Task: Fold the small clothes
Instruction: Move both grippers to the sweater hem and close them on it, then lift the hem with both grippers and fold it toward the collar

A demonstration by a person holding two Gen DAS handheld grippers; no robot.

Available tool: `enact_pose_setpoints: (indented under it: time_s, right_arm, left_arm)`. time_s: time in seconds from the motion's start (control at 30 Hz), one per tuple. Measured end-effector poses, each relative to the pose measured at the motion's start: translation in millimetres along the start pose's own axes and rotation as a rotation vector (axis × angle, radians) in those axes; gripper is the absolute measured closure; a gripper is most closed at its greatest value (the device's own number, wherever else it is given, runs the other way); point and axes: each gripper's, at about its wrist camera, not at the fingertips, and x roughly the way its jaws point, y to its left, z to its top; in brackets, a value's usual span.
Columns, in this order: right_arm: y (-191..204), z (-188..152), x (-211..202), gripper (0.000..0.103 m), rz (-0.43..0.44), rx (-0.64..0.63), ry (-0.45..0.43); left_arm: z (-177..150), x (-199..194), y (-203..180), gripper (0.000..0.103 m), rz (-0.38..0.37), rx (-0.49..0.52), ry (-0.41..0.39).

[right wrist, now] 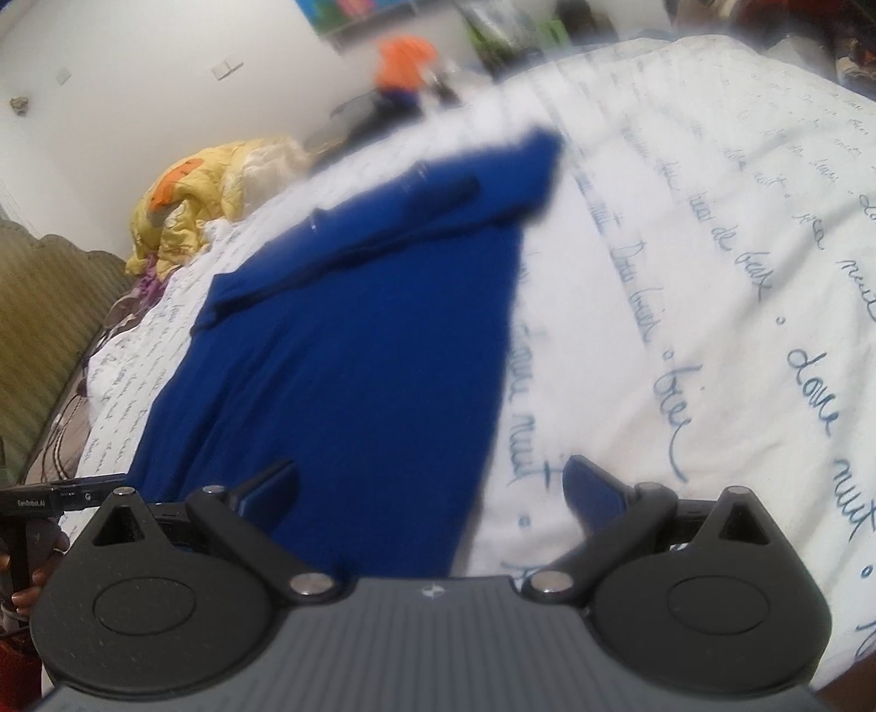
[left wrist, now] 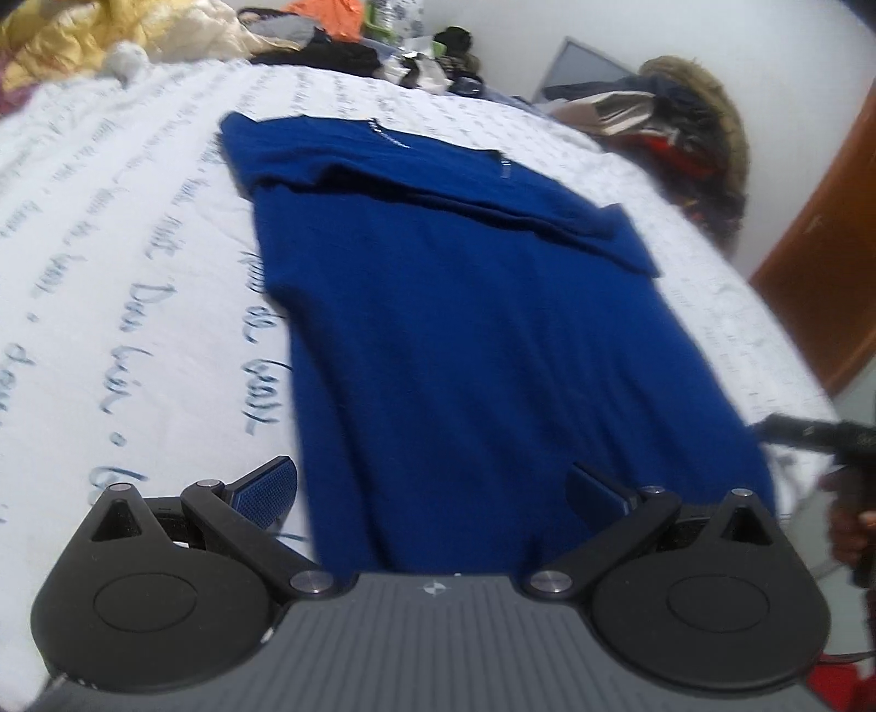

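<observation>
A dark blue T-shirt (left wrist: pixel 465 328) lies flat on the white bed sheet (left wrist: pixel 109 246), collar at the far end, hem nearest me. My left gripper (left wrist: pixel 432 493) is open over the hem's left corner, holding nothing. The right gripper's tip (left wrist: pixel 794 427) shows at the right edge of that view. In the right wrist view the same shirt (right wrist: pixel 356 339) lies ahead. My right gripper (right wrist: pixel 432 487) is open over the hem's right corner, empty. The left gripper's tip (right wrist: pixel 55 493) shows at the left edge.
The sheet (right wrist: pixel 712 274) has blue handwriting print. A yellow quilt (right wrist: pixel 208 197) and piled clothes (left wrist: pixel 339 44) lie at the bed's far end. A fur-trimmed coat pile (left wrist: pixel 690 131) and a brown door (left wrist: pixel 821 235) stand to the right. A green headboard (right wrist: pixel 44 317) is at left.
</observation>
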Motion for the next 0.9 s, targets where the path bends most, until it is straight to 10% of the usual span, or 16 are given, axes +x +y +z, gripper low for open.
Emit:
enact_pose_setpoints:
  time_s: [0.2,0.5,0.63,0.7,0.77,0.9]
  right_arm:
    - [18,-6,8,0.000,0.154,0.005,0.058]
    - [50,1,38,0.006,0.268,-0.026,0.094]
    - [60,8,48,0.041,0.225,-0.064,0.096]
    - [63,12,51,0.057,0.200,-0.073,0.094]
    - [64,16,52,0.081,0.168,-0.096,0.086]
    - [62,24,52,0.094,0.142,-0.103,0.045]
  left_arm:
    - [-3,-1,7,0.002,-0.125,-0.067,0.014]
    - [3,16,-22,0.013,-0.114,0.017,0.030]
    - [10,24,-33,0.045,-0.073,0.055,0.034]
    - [14,28,-34,0.080,-0.040,0.055,0.043]
    - [19,32,-33,0.091,-0.012,0.048,0.048]
    - [24,29,-35,0.093,-0.010,0.056,0.023]
